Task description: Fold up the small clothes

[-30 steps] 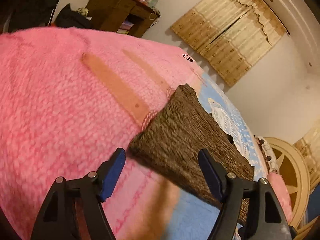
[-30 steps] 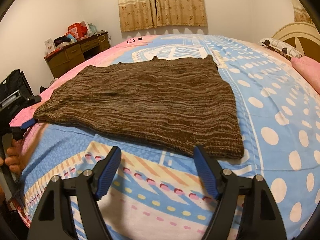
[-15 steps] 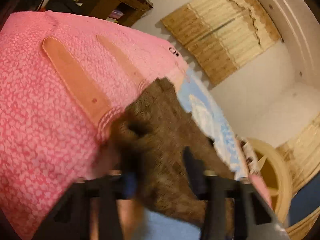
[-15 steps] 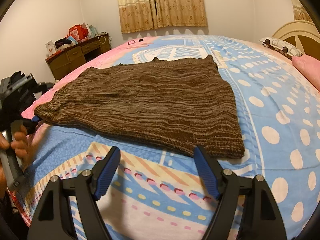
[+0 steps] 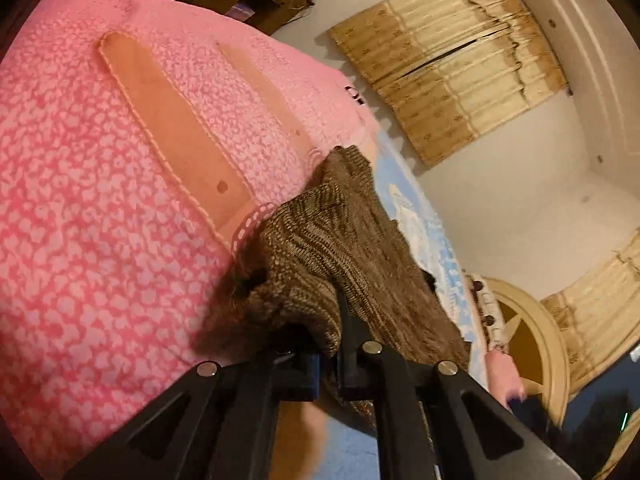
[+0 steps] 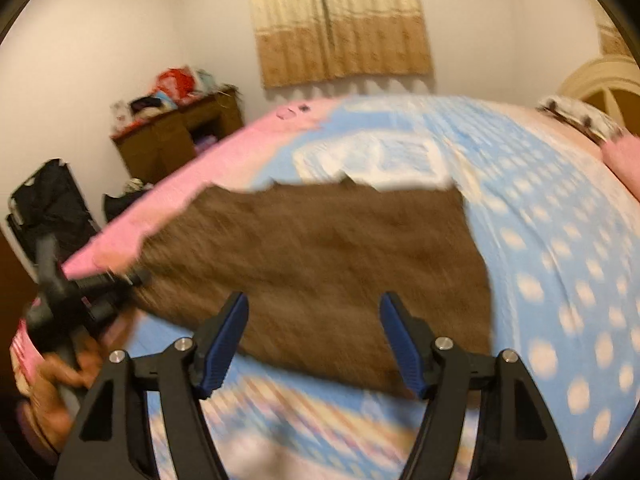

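A brown striped knit garment [image 6: 320,260] lies spread flat on the bed. My left gripper [image 5: 328,360] is shut on its near left corner, and the knit [image 5: 320,248] bunches up over the jaws. In the right wrist view the left gripper [image 6: 120,280] shows at that corner, held by a hand [image 6: 52,380]. My right gripper [image 6: 314,320] hangs above the garment's near edge. Its jaws are closing a little but stand wide apart, with nothing pressed between the blue pads [image 6: 224,340]. The picture there is blurred by motion.
The bedspread is pink [image 5: 100,220] on the left side and blue with white dots [image 6: 560,280] on the right. A wooden desk [image 6: 176,136] with clutter and a black bag [image 6: 48,200] stand by the left wall. A cream headboard [image 6: 600,80] and pillows are at the right.
My left gripper went from wide open around the garment's corner to shut on it, lifting and bunching the knit. My right gripper rose and its jaws narrowed slightly.
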Action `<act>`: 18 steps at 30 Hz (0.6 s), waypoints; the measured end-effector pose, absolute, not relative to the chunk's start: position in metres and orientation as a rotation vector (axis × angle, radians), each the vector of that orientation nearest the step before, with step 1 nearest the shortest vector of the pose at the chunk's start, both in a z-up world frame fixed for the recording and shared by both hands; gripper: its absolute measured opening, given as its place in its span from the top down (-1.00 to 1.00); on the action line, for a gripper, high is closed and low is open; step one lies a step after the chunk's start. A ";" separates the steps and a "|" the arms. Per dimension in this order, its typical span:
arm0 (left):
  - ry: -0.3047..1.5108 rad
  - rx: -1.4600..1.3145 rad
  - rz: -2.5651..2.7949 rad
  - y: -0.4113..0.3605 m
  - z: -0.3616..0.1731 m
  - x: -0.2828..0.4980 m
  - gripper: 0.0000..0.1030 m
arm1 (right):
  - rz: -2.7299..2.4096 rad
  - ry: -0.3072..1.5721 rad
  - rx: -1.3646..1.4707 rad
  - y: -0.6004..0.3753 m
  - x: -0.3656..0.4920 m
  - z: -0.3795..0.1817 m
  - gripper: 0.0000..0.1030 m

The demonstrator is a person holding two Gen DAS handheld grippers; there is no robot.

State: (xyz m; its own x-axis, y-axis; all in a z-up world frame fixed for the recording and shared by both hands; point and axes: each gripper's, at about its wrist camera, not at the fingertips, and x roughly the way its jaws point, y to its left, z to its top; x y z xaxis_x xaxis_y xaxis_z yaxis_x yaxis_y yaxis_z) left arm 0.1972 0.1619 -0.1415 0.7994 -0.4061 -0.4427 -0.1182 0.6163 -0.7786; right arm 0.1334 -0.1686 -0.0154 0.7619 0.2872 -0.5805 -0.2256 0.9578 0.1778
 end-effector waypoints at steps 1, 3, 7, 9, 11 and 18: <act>0.629 -0.901 -0.195 0.162 -0.141 0.195 0.90 | 0.310 0.658 0.093 -0.153 0.152 -0.009 -0.41; 0.608 -0.882 -0.218 0.161 -0.140 0.191 0.91 | 0.360 0.679 0.083 -0.129 0.177 -0.007 -0.42; 0.578 -0.861 -0.231 0.162 -0.139 0.176 0.92 | 0.457 0.777 0.128 -0.072 0.243 -0.018 -0.43; 0.577 -0.836 -0.238 0.161 -0.138 0.171 0.92 | 0.484 0.841 0.151 -0.042 0.276 -0.030 -0.43; 0.572 -0.830 -0.246 0.161 -0.139 0.169 0.92 | 0.482 0.869 0.134 -0.019 0.293 -0.038 -0.43; 0.578 -0.835 -0.254 0.160 -0.141 0.172 0.91 | 0.437 0.960 -0.031 0.052 0.332 -0.072 -0.65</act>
